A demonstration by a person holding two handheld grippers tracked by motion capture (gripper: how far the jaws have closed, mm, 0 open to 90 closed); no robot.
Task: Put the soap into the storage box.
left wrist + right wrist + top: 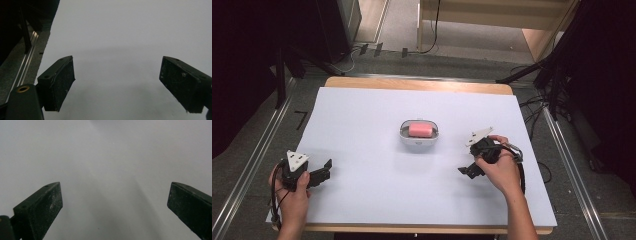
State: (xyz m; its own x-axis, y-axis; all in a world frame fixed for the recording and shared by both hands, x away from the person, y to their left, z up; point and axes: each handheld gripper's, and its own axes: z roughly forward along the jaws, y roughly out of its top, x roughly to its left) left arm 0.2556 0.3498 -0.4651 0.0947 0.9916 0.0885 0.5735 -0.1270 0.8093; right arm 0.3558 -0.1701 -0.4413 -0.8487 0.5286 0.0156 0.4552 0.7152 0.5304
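Observation:
A pink soap bar (420, 129) lies in a small white dish (419, 140) at the middle of the white sheet (377, 190) that covers the table. My left gripper (326, 170) rests near the sheet's front left corner, held by a hand, far from the dish. Its jaws stand wide apart over bare sheet in the left gripper view (117, 82). My right gripper (468, 170) sits to the right of the dish and a little nearer the front, in the other hand. Its jaws are also wide apart with nothing between them (115, 207).
A wooden table edge (417, 83) runs along the far side. Metal rails (257, 150) flank the table on the floor, left and right. Black stands and cables (542, 75) crowd the far right, and a rail and dark floor (25, 62) lie beyond the sheet's left edge.

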